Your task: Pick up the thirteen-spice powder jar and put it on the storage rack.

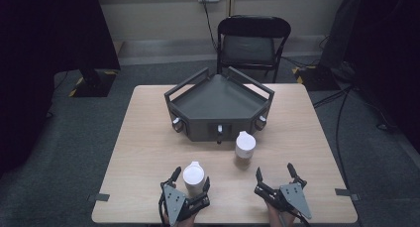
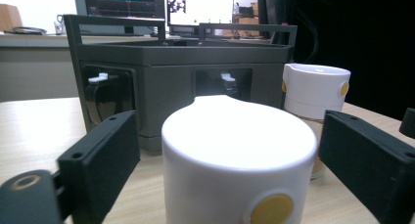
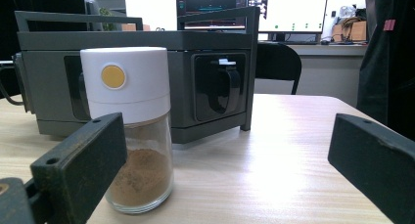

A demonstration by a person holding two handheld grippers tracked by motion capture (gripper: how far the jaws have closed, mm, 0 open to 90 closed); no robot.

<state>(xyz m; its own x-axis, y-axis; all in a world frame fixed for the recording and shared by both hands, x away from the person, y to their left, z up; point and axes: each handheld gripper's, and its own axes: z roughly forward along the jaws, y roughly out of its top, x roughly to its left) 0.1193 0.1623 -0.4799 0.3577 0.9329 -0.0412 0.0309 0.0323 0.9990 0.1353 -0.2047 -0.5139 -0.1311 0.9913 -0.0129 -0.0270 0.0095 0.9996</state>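
The left gripper (image 1: 189, 179) stands at the near edge of the surface (image 1: 148, 138) with a white-capped jar (image 1: 193, 176) between its fingers (image 2: 100, 155). In the left gripper view the jar's cap fills the middle, a yellow dot low on its front, and a black finger stands at each side of it. A narrow strip of surface shows between each finger and the cap, so the pads sit close beside the jar without pressing on it. The fingers are moderately wide, a little wider than the cap, and hold nothing.

The right gripper (image 1: 276, 175) rests to the right of the left one, also near the front edge, with its fingers (image 3: 83, 155) spread wide and nothing between them. In the right gripper view bare surface lies in the gap. A second jar (image 1: 244, 146), with a white cap, a yellow dot and brown powder (image 3: 142, 177) in its glass base, stands upright ahead of that gripper and toward its left finger, apart from it. In the high view this jar stands farther back than the one between the left fingers, just in front of the grey tray (image 1: 218, 105).

The tray sits in the middle of the surface, with rails along its edges and small white-tipped fittings set in recesses in its front faces. Both jars stand upright on the surface, near each other but not touching.
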